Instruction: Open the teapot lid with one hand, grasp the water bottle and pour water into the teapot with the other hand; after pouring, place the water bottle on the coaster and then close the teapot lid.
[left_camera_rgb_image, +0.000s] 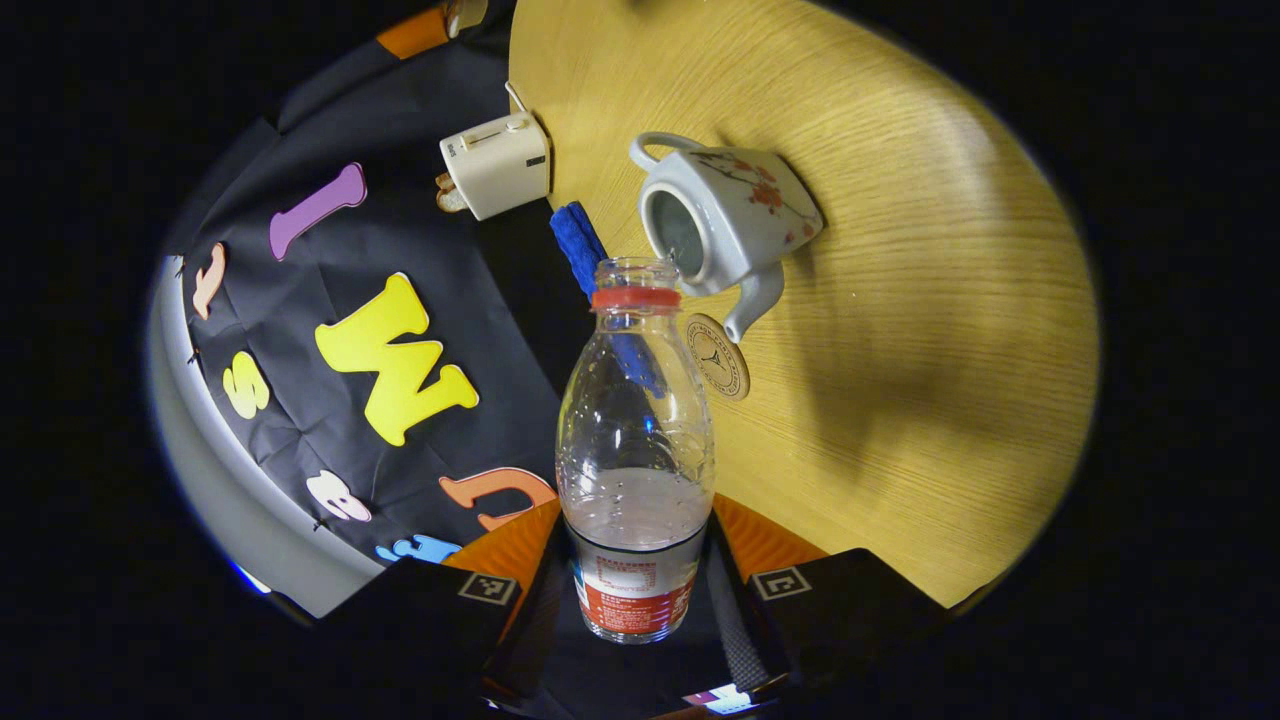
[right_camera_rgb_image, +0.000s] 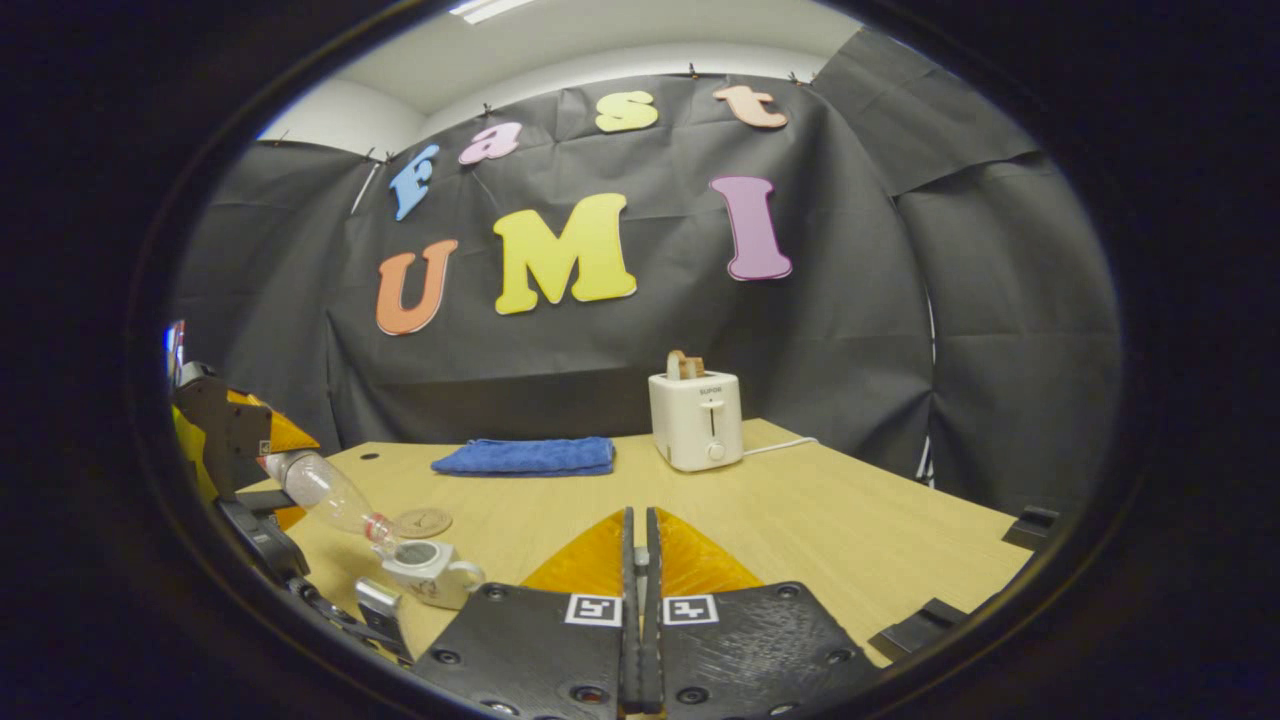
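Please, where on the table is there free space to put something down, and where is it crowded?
Free: the bare wooden table right of the toaster, and the strip between the blue cloth and the right gripper. Crowded: the near-left corner, where the teapot, the coaster and the tilted water bottle in the left gripper cluster.

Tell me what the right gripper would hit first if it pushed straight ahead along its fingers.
Probably the toaster: the right gripper, fingers closed, points across bare table just left of it. Depth is unclear; it might pass and reach the booth wall.
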